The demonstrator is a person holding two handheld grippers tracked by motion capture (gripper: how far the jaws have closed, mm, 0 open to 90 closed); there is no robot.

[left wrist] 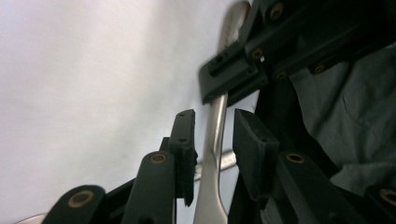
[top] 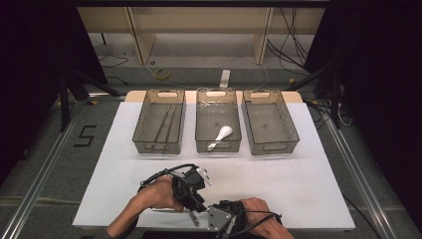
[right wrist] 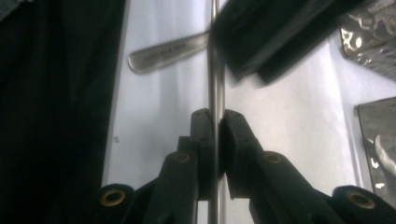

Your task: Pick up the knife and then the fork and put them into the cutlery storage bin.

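Observation:
A slim metal utensil [top: 168,210] is held at the near edge of the white table [top: 298,189], between my two hands. My right gripper [right wrist: 217,121] is shut on it, seen edge-on as a thin bar [right wrist: 215,70] running up between the pads. My left gripper [left wrist: 215,130] is open, with the same utensil's handle [left wrist: 212,140] passing between its pads without being pressed. In the high view the left gripper [top: 198,208] and the right gripper [top: 201,219] meet tip to tip. In the left gripper view the right gripper's jaw clamps the utensil farther up.
A second metal handle [right wrist: 168,51] lies on the table beneath the grippers. Three clear bins stand in a row at the back: the left bin [top: 141,124] holds long metal tongs [top: 166,124], the middle bin [top: 199,144] a white spoon [top: 222,134], and a right bin [top: 293,129].

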